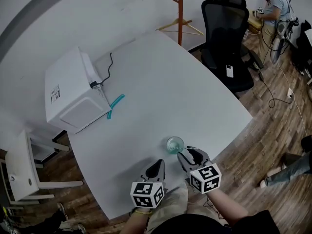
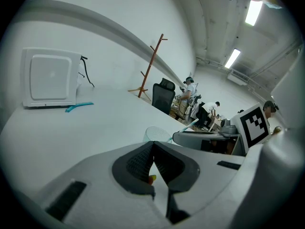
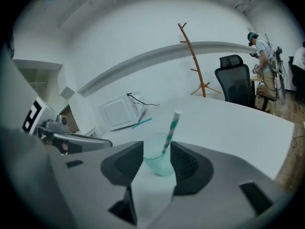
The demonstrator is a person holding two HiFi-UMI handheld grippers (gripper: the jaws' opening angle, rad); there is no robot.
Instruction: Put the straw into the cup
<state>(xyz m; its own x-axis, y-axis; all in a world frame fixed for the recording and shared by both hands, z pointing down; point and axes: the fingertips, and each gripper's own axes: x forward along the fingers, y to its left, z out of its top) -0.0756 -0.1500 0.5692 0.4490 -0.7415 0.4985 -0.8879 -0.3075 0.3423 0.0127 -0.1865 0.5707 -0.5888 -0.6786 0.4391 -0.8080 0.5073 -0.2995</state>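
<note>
A pale green translucent cup (image 1: 175, 144) stands on the white table (image 1: 161, 87) near its front edge. A teal-and-white striped straw (image 3: 170, 131) stands in the cup (image 3: 158, 159), leaning on the rim. My right gripper (image 3: 157, 148) is open, with its pads on either side of the cup and not pressing it; in the head view this gripper (image 1: 187, 151) is just right of the cup. My left gripper (image 1: 157, 168) is shut with nothing held, a short way left of and nearer than the cup (image 2: 157, 133).
A white box appliance (image 1: 73, 89) with a black cable sits at the table's far left, with teal straws (image 1: 115, 104) lying beside it. Beyond the table are a black office chair (image 1: 226, 38), a wooden coat stand (image 1: 180, 13) and a person (image 1: 276, 9).
</note>
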